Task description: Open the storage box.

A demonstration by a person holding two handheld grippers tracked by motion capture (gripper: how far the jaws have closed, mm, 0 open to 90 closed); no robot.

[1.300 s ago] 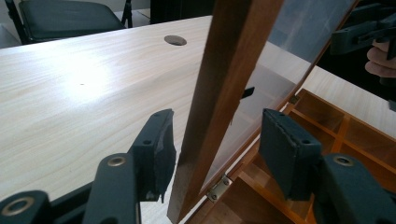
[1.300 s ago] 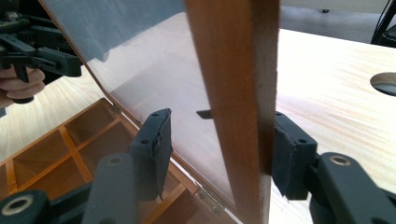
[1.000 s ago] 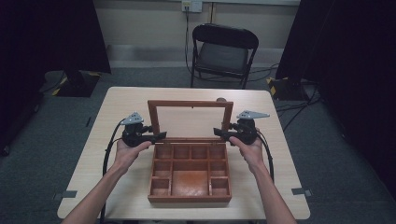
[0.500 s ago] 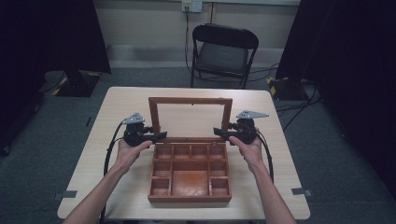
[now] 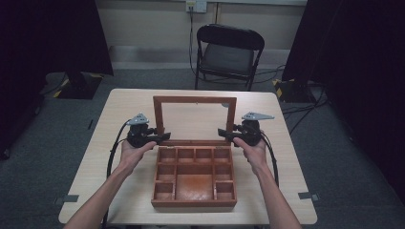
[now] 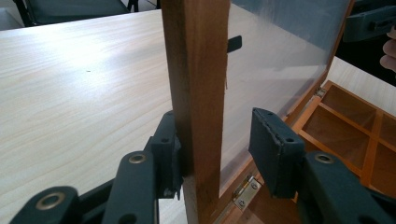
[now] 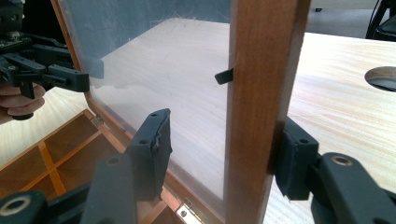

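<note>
Wooden box [image 5: 194, 176] with compartments, seen from above, resting on the pale surface [image 5: 119, 102] near the person's edge. Its lid [image 5: 195, 120], a wooden frame around a clear pane, stands upright at the far side of the box, hinged along the box's back edge.

Left hand-held gripper [image 5: 160, 139]: at the left upright of the lid frame, low down near the hinge. In the left gripper view [image 6: 215, 149] the frame post [image 6: 196, 93] stands between the two jaws; one pad lies against the post's outer face, while the other pad stands off from it on the pane side with a visible gap. The jaws have just been closing around the post; a full two-sided grip is not shown, so the left hand-held gripper reads as open around the frame.

Right hand-held gripper [image 5: 225, 133]: at the right upright of the lid, at about the same height. In the right gripper view [image 7: 219, 149] one pad appears to touch the outer face of the post [image 7: 261, 93], though the contact is partly hidden; the other pad stands clear on the pane side. It too is open about the frame.

A brass hinge [image 6: 246, 189] joins lid and box. A black chair [image 5: 228, 55] stands beyond the surface.
</note>
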